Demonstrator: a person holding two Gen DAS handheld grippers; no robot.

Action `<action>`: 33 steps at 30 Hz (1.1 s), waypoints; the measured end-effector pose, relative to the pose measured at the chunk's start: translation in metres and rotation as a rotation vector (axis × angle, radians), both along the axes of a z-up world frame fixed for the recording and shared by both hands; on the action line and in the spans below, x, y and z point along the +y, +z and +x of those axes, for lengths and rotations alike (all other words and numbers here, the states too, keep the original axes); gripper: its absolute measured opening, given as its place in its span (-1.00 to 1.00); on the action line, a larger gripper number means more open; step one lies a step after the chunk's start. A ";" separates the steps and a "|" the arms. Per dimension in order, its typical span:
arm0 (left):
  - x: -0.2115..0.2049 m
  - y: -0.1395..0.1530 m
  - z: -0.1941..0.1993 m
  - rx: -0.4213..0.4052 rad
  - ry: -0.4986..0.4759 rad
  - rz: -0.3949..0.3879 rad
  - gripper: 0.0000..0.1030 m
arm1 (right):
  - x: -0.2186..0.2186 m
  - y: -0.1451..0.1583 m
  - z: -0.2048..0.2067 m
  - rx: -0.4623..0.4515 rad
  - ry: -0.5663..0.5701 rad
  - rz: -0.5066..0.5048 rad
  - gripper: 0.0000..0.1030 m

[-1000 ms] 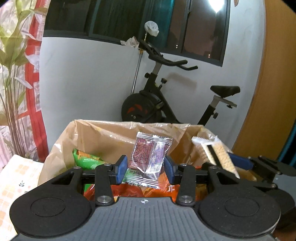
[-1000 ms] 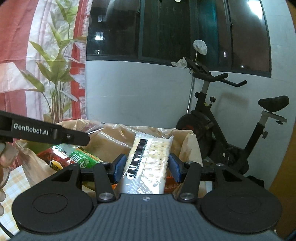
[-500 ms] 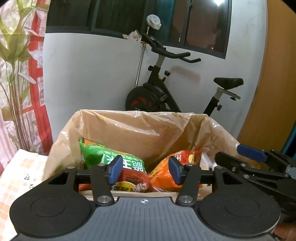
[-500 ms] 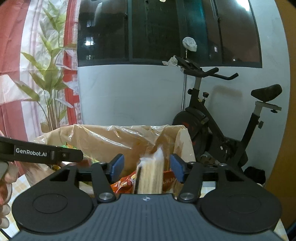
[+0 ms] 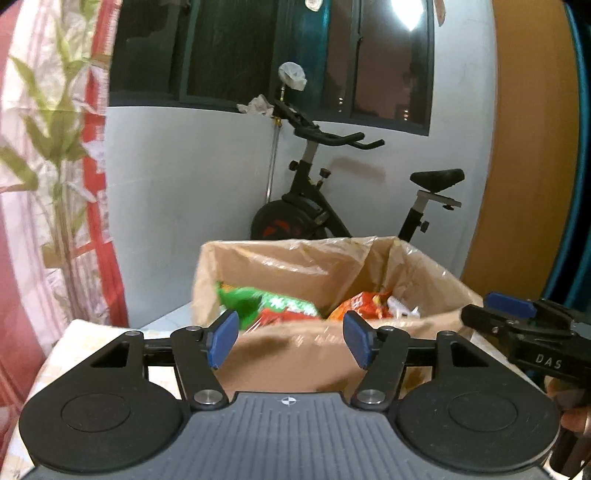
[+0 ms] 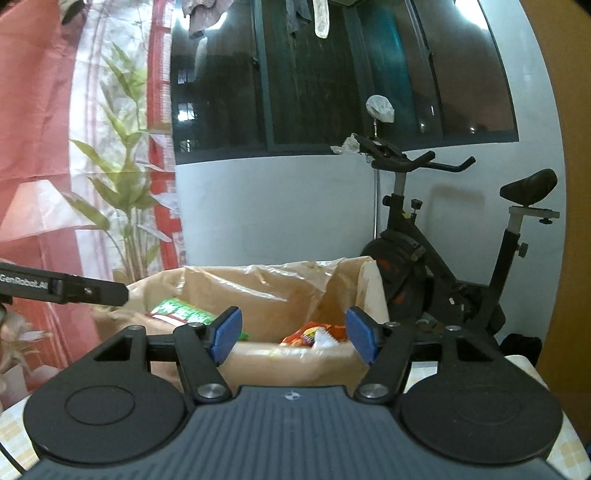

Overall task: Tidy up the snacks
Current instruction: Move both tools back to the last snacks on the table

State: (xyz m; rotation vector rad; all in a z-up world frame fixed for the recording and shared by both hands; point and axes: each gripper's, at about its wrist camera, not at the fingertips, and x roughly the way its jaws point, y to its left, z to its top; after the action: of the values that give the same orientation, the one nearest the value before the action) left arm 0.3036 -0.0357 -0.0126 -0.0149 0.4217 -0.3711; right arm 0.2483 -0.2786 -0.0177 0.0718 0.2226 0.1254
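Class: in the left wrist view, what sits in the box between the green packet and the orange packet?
A red packet between green packet and orange packet, inside the box.

We are in a home, in a lived-in room after dark. An exercise bike (image 5: 332, 199) stands against the white wall, and right above it we see a dark window (image 5: 258, 55) with city lights. To the left of the bike hangs a red curtain (image 6: 33, 110) printed with leaves, and clothes (image 6: 207, 14) dangle high above it.
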 end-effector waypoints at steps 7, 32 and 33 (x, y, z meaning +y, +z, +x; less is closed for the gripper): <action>0.023 -0.022 -0.017 0.056 0.075 -0.042 0.26 | 0.005 -0.021 -0.023 0.009 -0.017 -0.021 0.27; 0.005 -0.113 -0.025 0.268 0.089 -0.021 0.25 | -0.015 -0.130 -0.035 0.293 -0.098 -0.006 0.27; 0.006 -0.116 -0.025 0.275 0.088 -0.019 0.25 | -0.016 -0.134 -0.035 0.304 -0.103 -0.001 0.27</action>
State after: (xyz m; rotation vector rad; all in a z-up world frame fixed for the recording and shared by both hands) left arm 0.2790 -0.0300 -0.1285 -0.1036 0.6874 -0.2872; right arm 0.2131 -0.2943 -0.1513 0.1007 0.5215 0.0110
